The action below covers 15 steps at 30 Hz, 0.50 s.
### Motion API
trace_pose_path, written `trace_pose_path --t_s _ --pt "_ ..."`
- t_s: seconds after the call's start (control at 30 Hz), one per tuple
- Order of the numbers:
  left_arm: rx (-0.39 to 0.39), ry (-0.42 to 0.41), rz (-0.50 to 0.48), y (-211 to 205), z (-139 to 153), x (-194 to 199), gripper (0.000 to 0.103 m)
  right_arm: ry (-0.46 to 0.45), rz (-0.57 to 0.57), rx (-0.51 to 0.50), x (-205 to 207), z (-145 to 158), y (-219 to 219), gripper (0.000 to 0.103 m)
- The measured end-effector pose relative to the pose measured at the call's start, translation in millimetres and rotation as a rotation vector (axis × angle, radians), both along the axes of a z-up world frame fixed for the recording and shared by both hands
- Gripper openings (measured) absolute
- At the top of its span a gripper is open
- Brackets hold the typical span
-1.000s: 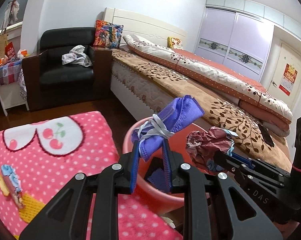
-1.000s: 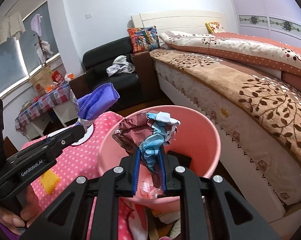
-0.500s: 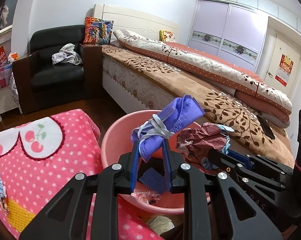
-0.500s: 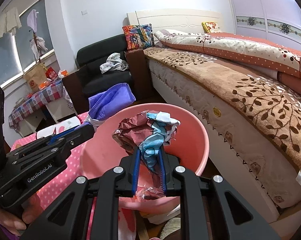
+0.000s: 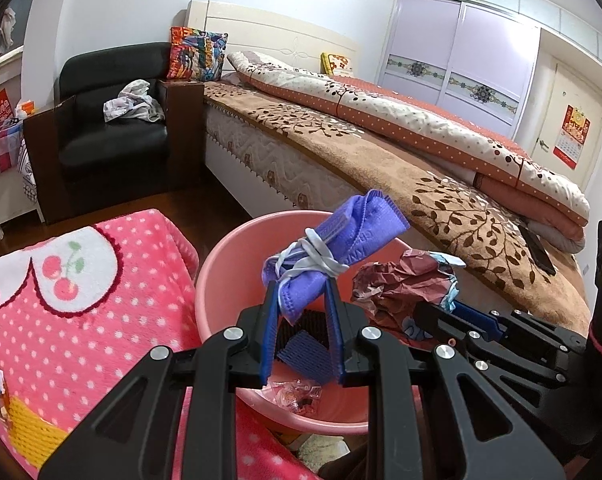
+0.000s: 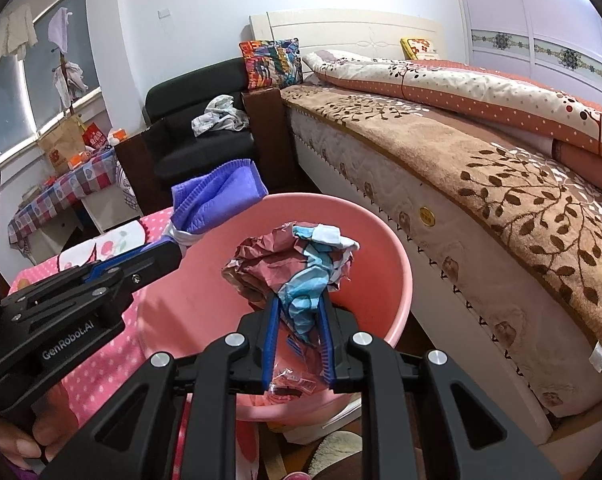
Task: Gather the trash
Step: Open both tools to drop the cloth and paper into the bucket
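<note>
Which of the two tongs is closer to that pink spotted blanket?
Left. The left tongs, holding a purple mask, are over the pink bin's blanket-side rim. The right tongs, opening around crumpled wrapper, are on the bed side, away from the blanket.

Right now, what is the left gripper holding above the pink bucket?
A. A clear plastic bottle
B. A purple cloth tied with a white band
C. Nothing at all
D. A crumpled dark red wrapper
B: in the left wrist view the left gripper is closed on the purple cloth, wound with a white band, over the pink bucket; the right gripper has the crumpled wrapper.
</note>
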<state>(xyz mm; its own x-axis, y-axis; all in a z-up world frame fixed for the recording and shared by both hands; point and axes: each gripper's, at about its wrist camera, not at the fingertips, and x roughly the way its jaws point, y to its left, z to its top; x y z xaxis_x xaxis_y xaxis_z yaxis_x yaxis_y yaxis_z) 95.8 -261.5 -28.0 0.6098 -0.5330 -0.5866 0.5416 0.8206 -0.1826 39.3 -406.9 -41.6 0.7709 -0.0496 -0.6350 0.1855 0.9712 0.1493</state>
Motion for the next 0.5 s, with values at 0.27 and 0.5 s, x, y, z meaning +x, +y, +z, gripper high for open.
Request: trace_pose_path --t_s 0.27,0.5 --pt "-0.019 0.033 0.014 -0.2 -1.6 4.1 0.025 0.008 -0.001 -0.013 0.9 -3.2 1.6 0.024" --pt "-0.042 0.054 0.003 3.0 1.9 4.3 0.034 -0.004 -0.003 -0.021 -3.3 -1.6 2.6 0.041"
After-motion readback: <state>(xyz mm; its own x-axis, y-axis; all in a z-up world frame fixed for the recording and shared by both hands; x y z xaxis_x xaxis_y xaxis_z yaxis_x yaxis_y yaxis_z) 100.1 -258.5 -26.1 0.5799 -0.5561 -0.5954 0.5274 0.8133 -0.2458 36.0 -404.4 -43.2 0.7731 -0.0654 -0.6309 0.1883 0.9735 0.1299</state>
